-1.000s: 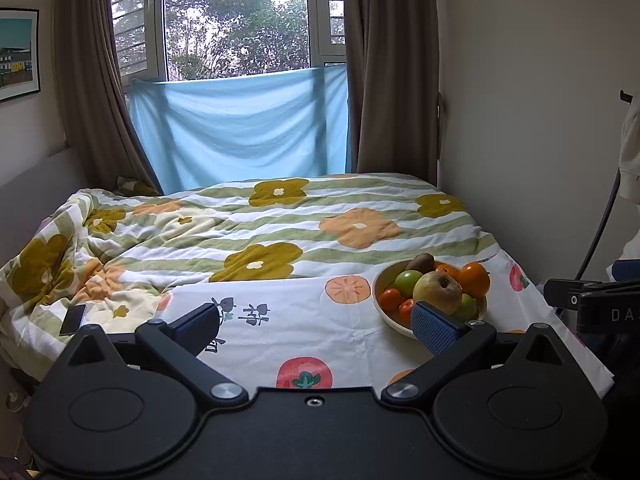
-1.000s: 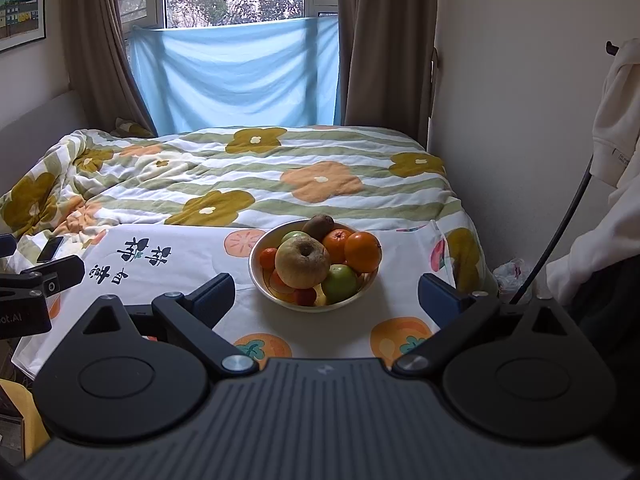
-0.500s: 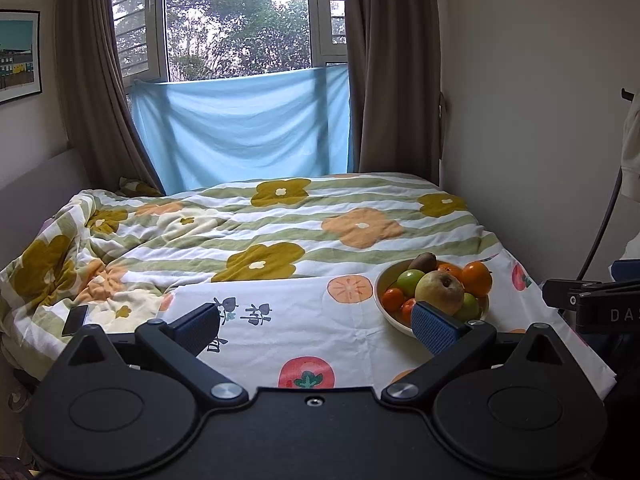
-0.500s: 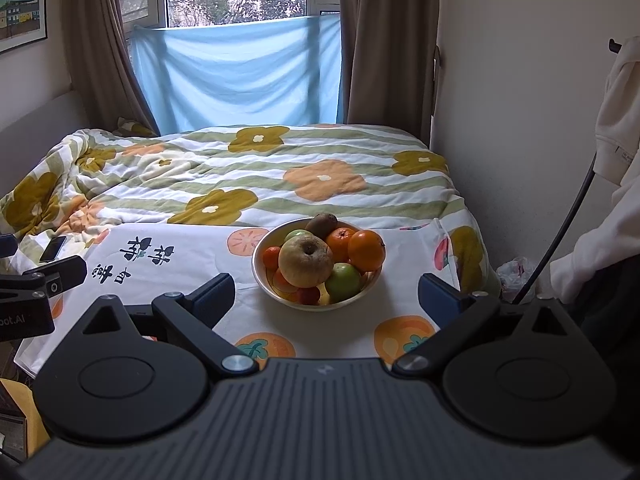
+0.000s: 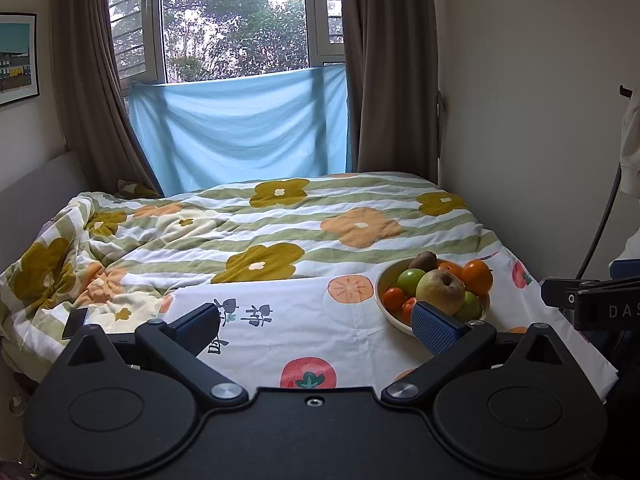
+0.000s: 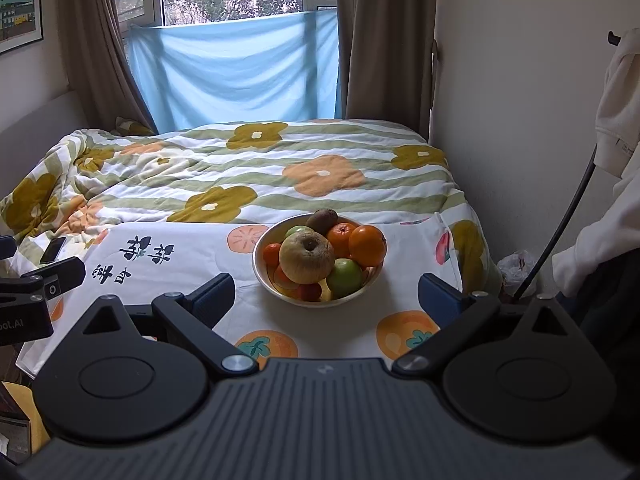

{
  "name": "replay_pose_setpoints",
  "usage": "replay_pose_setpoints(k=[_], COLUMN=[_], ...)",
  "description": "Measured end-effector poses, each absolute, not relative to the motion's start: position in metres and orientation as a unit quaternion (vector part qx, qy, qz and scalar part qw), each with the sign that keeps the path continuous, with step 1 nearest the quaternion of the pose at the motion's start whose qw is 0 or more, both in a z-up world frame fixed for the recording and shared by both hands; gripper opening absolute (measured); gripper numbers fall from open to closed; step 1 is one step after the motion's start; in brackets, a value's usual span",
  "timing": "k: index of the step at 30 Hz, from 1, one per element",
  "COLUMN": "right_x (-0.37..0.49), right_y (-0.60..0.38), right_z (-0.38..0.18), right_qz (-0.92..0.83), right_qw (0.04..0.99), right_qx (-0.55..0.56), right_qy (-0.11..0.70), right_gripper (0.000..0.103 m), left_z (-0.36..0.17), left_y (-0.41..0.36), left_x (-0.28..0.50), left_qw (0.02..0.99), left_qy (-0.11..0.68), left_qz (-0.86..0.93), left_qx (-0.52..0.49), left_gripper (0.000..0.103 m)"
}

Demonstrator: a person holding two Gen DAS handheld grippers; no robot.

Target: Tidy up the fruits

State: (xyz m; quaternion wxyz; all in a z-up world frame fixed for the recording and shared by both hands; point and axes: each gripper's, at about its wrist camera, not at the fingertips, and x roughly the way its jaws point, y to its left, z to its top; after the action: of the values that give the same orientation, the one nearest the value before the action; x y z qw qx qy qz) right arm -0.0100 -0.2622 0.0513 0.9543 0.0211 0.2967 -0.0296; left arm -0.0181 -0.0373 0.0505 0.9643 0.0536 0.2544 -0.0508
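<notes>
The right gripper [image 6: 326, 298] draws nearer to the bowl [image 6: 267, 276] over the last second: in the right wrist view the bowl slides down the picture and sits lower between the wide-parted fingers, just ahead of them, with the big yellowish apple [image 6: 307, 256] about centred between the two blue pads.

The left gripper [image 5: 316, 328] tips up and eases back a little. In its view more of the window [image 5: 236, 20] shows at the top, and the bowl [image 5: 382, 292] drops slightly toward its right finger [image 5: 434, 328], whose pad covers the bowl's near rim.
</notes>
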Motion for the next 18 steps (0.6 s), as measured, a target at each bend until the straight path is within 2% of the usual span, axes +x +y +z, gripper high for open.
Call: replay_pose_setpoints(k=[18], right_x=[-0.0084], right_y=[-0.2574], right_z=[0.0490], right_qz=[-0.027], right_qw=[0.954], right_qx=[0.023], right_qy=[0.298], right_gripper=[0.103], left_z=[0.0497], left_y=[-0.0327], left_x=[-0.0172], left_qw=[0.964], left_qy=[0.254], left_qz=[-0.052], left_qx=[0.049], left_gripper=[0.103])
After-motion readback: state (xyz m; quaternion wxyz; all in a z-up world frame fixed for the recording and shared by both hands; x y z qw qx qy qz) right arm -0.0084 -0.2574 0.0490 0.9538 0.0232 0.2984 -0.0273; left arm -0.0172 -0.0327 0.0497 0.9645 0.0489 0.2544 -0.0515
